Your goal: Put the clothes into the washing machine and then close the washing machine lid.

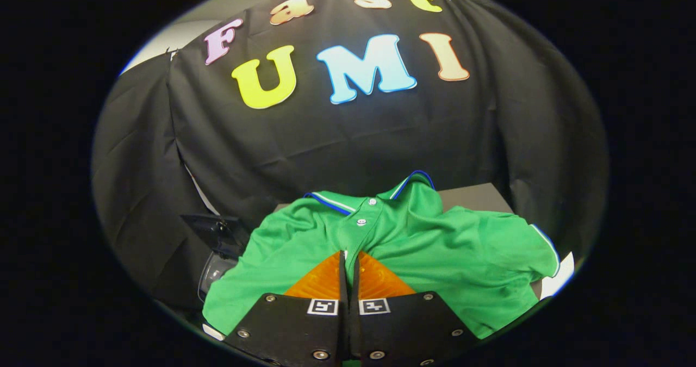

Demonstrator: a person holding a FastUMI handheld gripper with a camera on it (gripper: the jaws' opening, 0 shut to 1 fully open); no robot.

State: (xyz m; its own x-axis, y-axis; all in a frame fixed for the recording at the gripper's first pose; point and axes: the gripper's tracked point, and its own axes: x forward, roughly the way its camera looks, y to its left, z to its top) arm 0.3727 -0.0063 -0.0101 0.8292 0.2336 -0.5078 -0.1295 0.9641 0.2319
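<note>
With my two fingers pressed together at the tips, the gripper (348, 255) is clenched on a fold of the green cotton polo shirt with blue-and-white collar trim (435, 247), just below its button placket. The shirt is spread over a grey flat surface (478, 196), collar toward the black cloth wall. A dark object with a clear curved part (217, 247) sits just left of the shirt; it may be the washing machine, but I cannot tell.

Risk: the pinch looks thin, one fold only. On the lift the fabric could slip free, or a trailing sleeve could snag that object's edge.

Pose: I point forward and downward, low over the shirt front.
</note>
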